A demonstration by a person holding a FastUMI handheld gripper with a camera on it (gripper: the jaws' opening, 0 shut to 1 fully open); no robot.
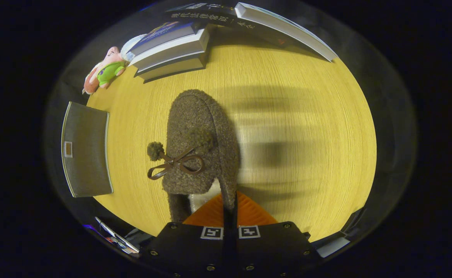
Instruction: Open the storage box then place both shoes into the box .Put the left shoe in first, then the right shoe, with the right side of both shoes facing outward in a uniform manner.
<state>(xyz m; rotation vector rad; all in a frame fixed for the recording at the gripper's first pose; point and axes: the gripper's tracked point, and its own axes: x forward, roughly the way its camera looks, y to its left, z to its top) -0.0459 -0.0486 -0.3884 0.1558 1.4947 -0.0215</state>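
A brown fuzzy shoe with a leather bow and pompoms reaches forward from my gripper, toe pointing away. My fingers are shut on the shoe's right side wall near the heel, one inside the opening and one outside. The pale lining shows just left of them. A blurred shadow lies on the wooden table to the shoe's right, so the shoe seems to be lifted off the surface. A grey storage box with a pale rim stands to the left of the shoe at the table's edge.
A stack of books lies beyond the shoe at the far left, with a plush toy beside it. A long book lies at the far edge. Bare tabletop spreads to the right of the shoe.
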